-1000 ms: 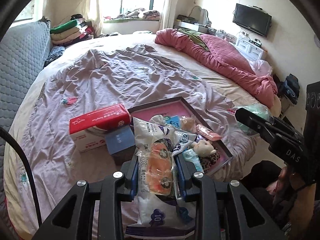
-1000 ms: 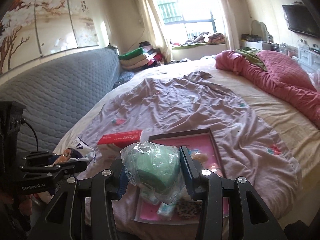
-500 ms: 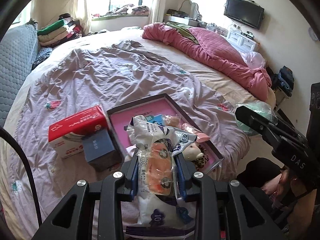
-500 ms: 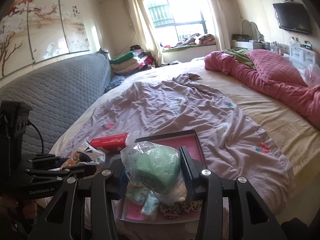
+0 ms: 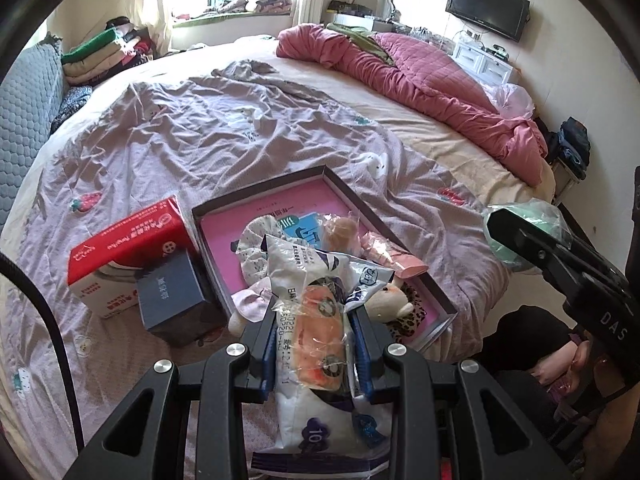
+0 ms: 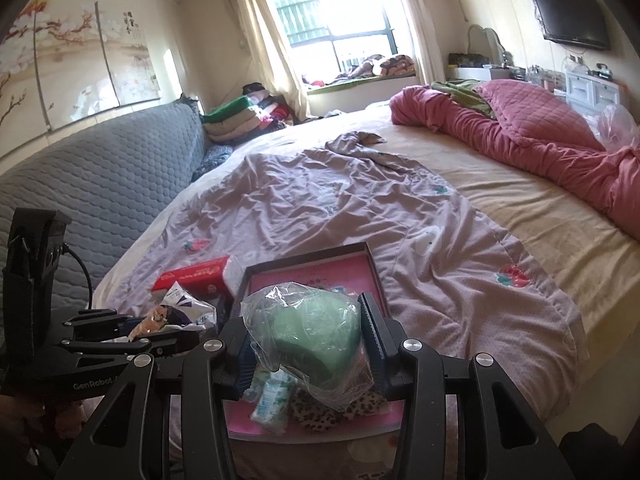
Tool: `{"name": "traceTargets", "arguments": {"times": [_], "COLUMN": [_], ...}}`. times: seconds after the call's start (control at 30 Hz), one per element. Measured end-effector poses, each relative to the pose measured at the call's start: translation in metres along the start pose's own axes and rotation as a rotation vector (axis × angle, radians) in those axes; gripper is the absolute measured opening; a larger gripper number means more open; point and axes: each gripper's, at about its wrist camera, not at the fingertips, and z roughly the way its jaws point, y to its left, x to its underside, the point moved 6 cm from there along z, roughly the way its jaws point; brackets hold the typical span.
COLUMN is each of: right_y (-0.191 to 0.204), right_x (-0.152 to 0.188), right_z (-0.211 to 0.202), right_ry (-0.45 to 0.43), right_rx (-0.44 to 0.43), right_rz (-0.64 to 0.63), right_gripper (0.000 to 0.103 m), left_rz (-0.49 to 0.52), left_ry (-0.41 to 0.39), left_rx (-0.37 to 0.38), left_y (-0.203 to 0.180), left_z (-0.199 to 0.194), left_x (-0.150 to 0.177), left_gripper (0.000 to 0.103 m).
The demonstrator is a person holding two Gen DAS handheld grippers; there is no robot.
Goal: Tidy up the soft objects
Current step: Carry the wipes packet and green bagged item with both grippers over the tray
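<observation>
Left gripper (image 5: 314, 344): jaws clamped on a white plastic packet (image 5: 320, 320) with an orange item showing through the film. Packet runs lengthwise between the jaws, its top end sticking out past the tips, its bottom end trailing back toward the camera.

Right gripper (image 6: 306, 340): jaws clamped on a green soft object in a clear bag (image 6: 308, 332). Bag fills the gap between the pads, loose film spilling out below.

Both loads hang over the near end of a shallow dark-rimmed tray (image 5: 260, 196) with a pink bottom, lying on the bed. In the tray: a leopard-print piece (image 6: 320, 408) at the near edge, a small plush toy (image 5: 386, 300), a spotted white cloth item (image 5: 252, 252), a pink packet (image 5: 392, 256) against the right rim, a small green-white packet (image 6: 272, 396).

Just beside the tray, on its left side in the left wrist view: a dark blue box (image 5: 172, 296), and a red-and-white tissue box (image 5: 124, 248) touching it behind.

All on a wrinkled mauve sheet (image 5: 224, 120) spread over the bed (image 6: 520, 200). Far side: bunched pink quilt (image 5: 420, 80). Grey quilted headboard (image 6: 100, 184) on the left, folded clothes stack (image 6: 244, 116) in the corner, window (image 6: 340, 20) behind, TV (image 5: 488, 12) on the right wall.
</observation>
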Motion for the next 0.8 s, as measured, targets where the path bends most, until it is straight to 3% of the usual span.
{"name": "traceTargets", "arguments": {"times": [0.43, 0.8], "right_y": [-0.026, -0.009], "right_x": [0.015, 0.019], "right_z": [0.029, 0.066], "right_ry": [0.071, 0.13], "right_rx": [0.04, -0.012], "right_rz": [0.013, -0.02], "right_gripper": [0.047, 0.048], "left_rz": [-0.001, -0.031], "left_ry": [0.079, 0.119], "left_rx": [0.027, 0.037], "left_y": [0.002, 0.013], "left_z": [0.045, 0.07], "left_x": [0.006, 0.011], "left_gripper": [0.032, 0.032]}}
